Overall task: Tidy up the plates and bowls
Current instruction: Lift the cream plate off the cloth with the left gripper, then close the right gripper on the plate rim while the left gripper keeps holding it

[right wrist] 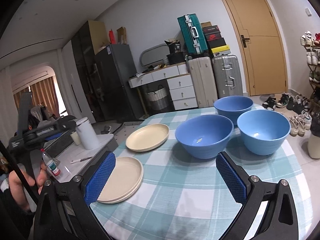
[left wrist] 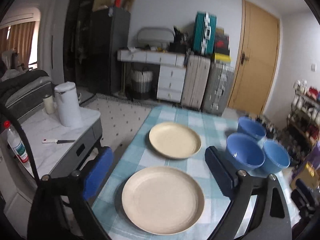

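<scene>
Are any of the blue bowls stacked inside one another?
No. In the right wrist view the three blue bowls each stand on their own on the checked tablecloth, side by side.

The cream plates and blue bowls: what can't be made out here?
- Near stack of cream round plates: right view, blue jaw pad covers its left part; count unclear.
- Three blue round bowls: left view, motion-blurred, far one's base hidden behind the nearer ones.
- Small white-handled knife: too small to detail.
</scene>
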### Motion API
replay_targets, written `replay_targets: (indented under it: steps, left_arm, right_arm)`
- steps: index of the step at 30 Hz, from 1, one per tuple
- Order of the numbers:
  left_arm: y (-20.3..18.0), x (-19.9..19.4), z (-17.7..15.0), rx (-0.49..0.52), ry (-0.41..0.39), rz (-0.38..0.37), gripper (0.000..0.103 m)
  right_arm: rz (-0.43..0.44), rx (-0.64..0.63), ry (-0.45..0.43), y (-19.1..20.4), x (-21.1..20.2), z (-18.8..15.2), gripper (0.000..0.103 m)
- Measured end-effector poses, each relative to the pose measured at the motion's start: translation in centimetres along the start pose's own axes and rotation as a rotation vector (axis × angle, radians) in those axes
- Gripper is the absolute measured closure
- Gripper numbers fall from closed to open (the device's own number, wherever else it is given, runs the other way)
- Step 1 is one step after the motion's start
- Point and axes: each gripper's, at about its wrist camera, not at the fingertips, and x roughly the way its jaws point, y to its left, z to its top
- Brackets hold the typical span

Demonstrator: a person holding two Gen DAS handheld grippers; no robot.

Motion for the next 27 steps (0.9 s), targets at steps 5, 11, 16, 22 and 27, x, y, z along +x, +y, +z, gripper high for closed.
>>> replay_targets:
  steps: [5, 11, 16, 22, 27]
  left_arm:
    - [1.2, -1.5, -0.4, -0.034, -0.031, -0.037, 0.0]
    - [2.3, -0.1, 0.2, -0.075, 0.005, -0.087, 0.0]
    - [4.3, 3.0, 2.6, -0.137, 0.027, -0.051, 0.0]
    - [5.0, 11.3, 5.9, -0.098, 0.167, -0.041, 0.0]
    - [4.8, 18.3, 6.5, -0.065, 0.306, -0.015, 0.0]
  right_arm:
    - [0.021, -0.039, -0.012, 1.3, 0.3, 0.0, 0.001]
    - [0.116, -0.153, 0.01, 5.0, 2.0, 1.9, 0.001]
    - [0.172, -0.205, 0.044, 7.8, 5.6, 7.2, 0.001]
    - [0.264, -0.13, 0.247, 9.4, 17.3, 14.9, 0.001]
    - [0.14, -0.054, 0.462, 8.9, 29.3, 16.2, 0.001]
